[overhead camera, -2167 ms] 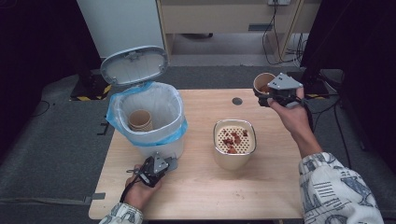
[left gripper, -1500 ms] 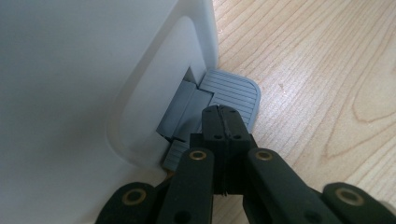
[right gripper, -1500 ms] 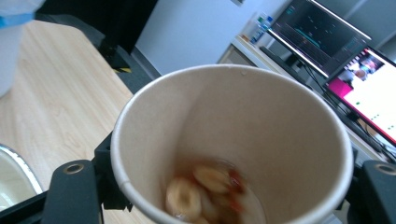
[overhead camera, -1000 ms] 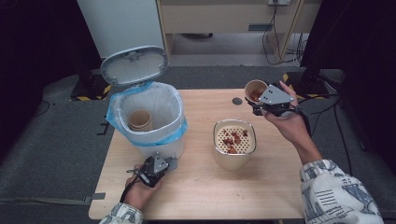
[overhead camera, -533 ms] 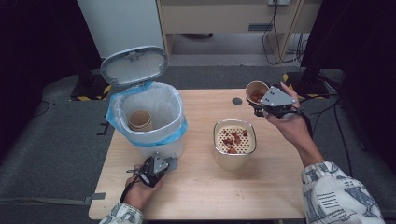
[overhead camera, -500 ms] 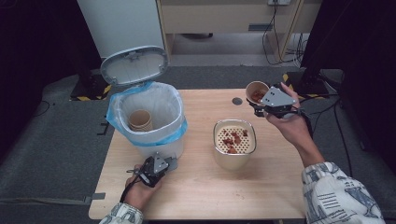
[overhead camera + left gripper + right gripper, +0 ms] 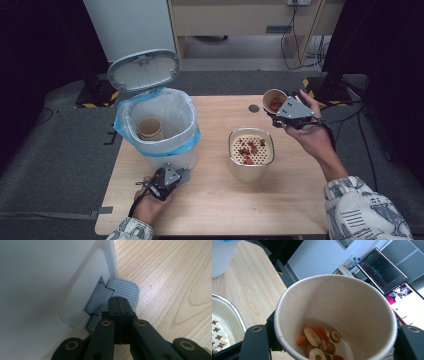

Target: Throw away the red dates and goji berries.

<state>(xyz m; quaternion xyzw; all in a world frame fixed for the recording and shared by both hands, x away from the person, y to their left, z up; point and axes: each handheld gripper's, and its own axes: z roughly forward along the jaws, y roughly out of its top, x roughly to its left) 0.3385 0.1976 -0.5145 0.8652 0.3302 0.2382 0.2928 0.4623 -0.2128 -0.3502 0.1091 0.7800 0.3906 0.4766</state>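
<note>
While the person's forearms come in from the near edge, the scene reads as follows.

Table: a wooden table [image 7: 295, 200] carries a white pedal bin [image 7: 160, 125], a strainer bowl [image 7: 251, 152] and a small dark disc [image 7: 254, 108] near the far edge.

Right gripper: the right gripper [image 7: 281, 111] is clamped on a paper cup [image 7: 274, 100], held tilted in the air over the far right corner, above and beyond the strainer bowl.

Left gripper: the left gripper [image 7: 172, 176] rests near the near edge, its tip at the foot of the bin; jaws together.

High view adds: the bin's lid [image 7: 144, 69] stands open, a blue liner [image 7: 192, 137] is folded over the rim, and another paper cup [image 7: 150, 128] sits inside. Reddish bits [image 7: 248, 150] lie on the strainer's perforated insert.

Left gripper view adds: the closed jaw tips press on the grey ribbed pedal [image 7: 128, 290] at the bin's white wall [image 7: 45, 280].

Right gripper view adds: the held cup's contents, sliced pale rounds and orange pieces [image 7: 319, 340] in a little liquid; star-shaped holes in the strainer [image 7: 219, 326]; two lit screens [image 7: 384, 268] behind.

Writing: none can be read; the screens' text is too small.
</note>
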